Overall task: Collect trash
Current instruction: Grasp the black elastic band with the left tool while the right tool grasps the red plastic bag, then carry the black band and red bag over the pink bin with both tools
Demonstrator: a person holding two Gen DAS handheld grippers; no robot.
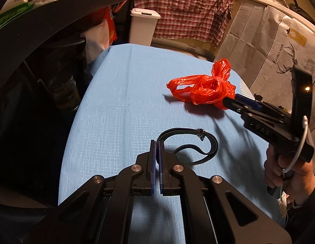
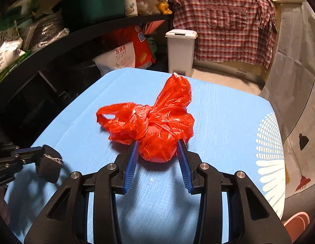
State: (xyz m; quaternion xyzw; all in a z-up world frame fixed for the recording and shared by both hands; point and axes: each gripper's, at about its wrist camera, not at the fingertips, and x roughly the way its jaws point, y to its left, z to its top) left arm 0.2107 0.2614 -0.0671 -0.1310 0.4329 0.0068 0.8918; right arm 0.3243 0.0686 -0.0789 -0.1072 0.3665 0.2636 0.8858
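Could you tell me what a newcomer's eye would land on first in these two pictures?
The bright red plastic bag in the middle of the light blue table stands out first, with the right gripper open around its near end. Next comes the left gripper, shut on a black strap that loops over the table in front of it. Beyond the far edge stands a white lidded bin.

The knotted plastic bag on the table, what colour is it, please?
Bright red-orange plastic bag, clearest in the right wrist view.
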